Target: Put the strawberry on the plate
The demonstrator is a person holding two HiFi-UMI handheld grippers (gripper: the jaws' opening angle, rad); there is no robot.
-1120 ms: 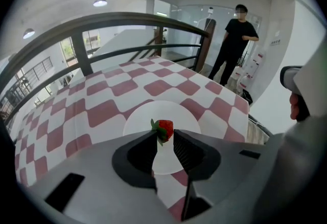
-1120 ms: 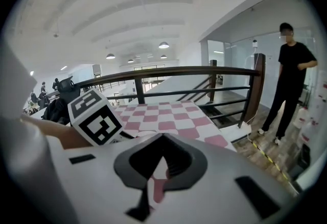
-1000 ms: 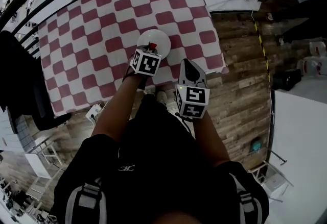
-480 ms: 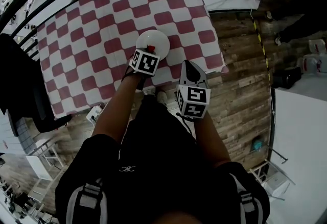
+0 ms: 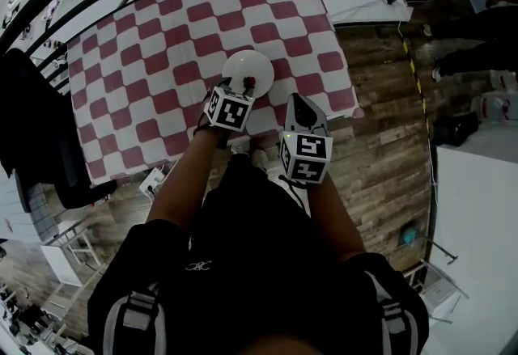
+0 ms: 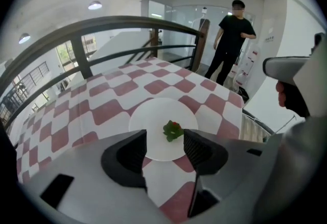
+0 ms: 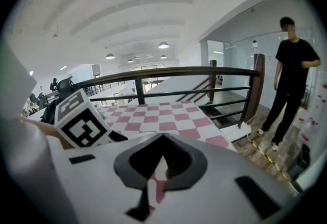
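Jaws of L gripper [image 6: 164, 142] opening, strawberry [image 6: 172, 130] free between them on plate [image 6: 152, 116]; R gripper [image 7: 162, 162] closed, empty.

This looks like an open-plan office or lab on an upper level. A black metal railing [image 7: 168, 71] edges a stairwell, under a white vaulted ceiling with round lamps [image 7: 163, 45]. Glass partitions [image 6: 176, 19] stand behind. The floor [image 5: 380, 135] is wood plank with hazard tape [image 5: 413, 62], and the bench [image 5: 146, 62] wears a red-and-white checked cloth.
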